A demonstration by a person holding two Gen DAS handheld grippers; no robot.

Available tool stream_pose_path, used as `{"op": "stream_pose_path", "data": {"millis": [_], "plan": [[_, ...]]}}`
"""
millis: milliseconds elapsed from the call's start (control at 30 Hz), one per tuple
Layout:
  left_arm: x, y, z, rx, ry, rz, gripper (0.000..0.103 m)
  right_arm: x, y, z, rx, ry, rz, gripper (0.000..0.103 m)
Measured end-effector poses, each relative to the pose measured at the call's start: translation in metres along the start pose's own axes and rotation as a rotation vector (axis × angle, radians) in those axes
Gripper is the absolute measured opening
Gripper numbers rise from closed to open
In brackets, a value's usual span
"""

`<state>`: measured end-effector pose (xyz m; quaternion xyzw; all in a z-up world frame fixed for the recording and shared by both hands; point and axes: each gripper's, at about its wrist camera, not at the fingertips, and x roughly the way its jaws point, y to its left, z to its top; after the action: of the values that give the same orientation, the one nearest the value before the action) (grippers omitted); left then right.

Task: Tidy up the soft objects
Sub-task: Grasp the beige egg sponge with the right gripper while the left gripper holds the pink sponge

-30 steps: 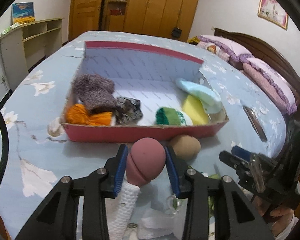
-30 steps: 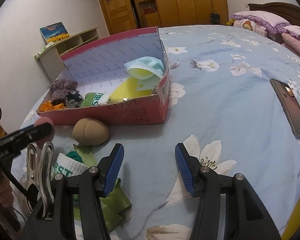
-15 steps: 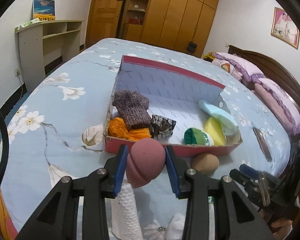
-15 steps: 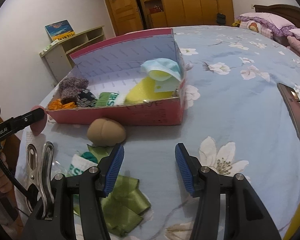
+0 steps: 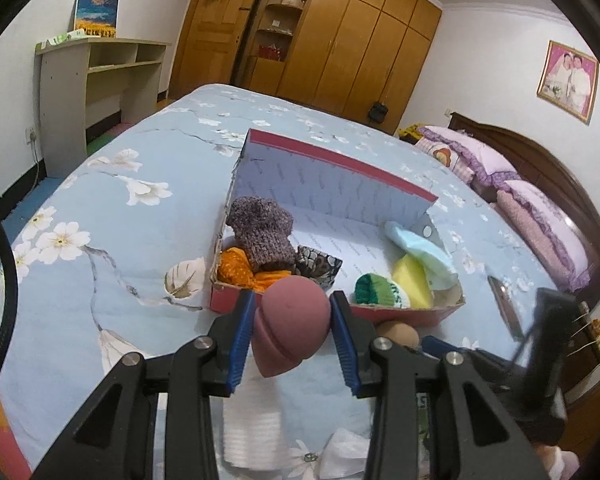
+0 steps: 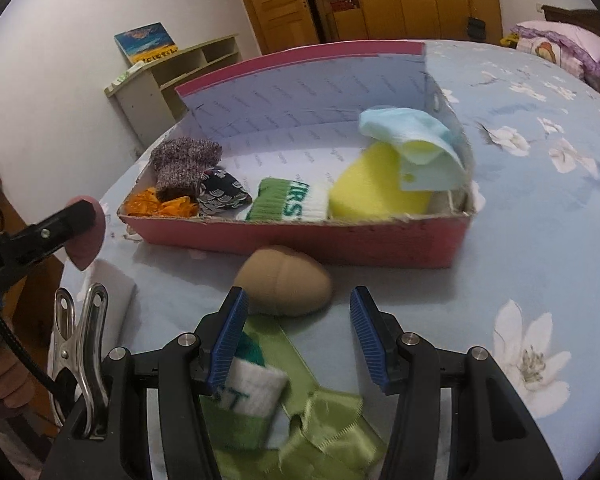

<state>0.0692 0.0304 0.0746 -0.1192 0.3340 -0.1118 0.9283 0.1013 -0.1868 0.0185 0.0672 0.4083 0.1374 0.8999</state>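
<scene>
Left gripper (image 5: 292, 330) jaws clamped on pink sponge (image 5: 290, 326), pads pressing both flanks, sponge carried in air near red box (image 5: 400, 314), likely for drop among soft items there: purple knit sock (image 5: 262, 236), orange cloth (image 5: 240, 270), yellow sponge (image 6: 376, 190), blue cloth (image 6: 410, 132)

Right gripper (image 6: 296, 334) jaws wide, nothing between pads, lined up on tan sponge (image 6: 284, 286) lying on bed just near of box wall, probably next pick

Green ribbon (image 6: 324, 440) and white-green sock (image 6: 248, 396) near, under right gripper

Surface: bed (image 5: 112, 208), blue floral sheet; pillows far right, wooden wardrobe far, shelf unit far left

Left gripper (image 5: 292, 332) clamped; right gripper (image 6: 298, 334) agape
</scene>
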Motion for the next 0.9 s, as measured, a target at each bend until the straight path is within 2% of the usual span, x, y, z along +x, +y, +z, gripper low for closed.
{"op": "stream_pose_path", "data": {"millis": [200, 500, 733, 900], "plan": [[-0.003, 0.000, 0.001, 0.007, -0.009, 0.014, 0.040, 0.015, 0.006, 0.002, 0.011, 0.030, 0.006, 0.055], [0.001, -0.004, -0.004, 0.033, 0.007, 0.042, 0.040, 0.019, 0.010, 0.000, -0.001, 0.007, 0.034, 0.055], [0.005, -0.005, -0.006, 0.043, 0.019, 0.052, 0.040, 0.012, 0.011, -0.001, -0.012, -0.025, 0.051, 0.041], [0.005, -0.007, -0.007, 0.052, 0.019, 0.060, 0.040, -0.001, 0.013, -0.005, -0.032, -0.060, 0.052, 0.039]]}}
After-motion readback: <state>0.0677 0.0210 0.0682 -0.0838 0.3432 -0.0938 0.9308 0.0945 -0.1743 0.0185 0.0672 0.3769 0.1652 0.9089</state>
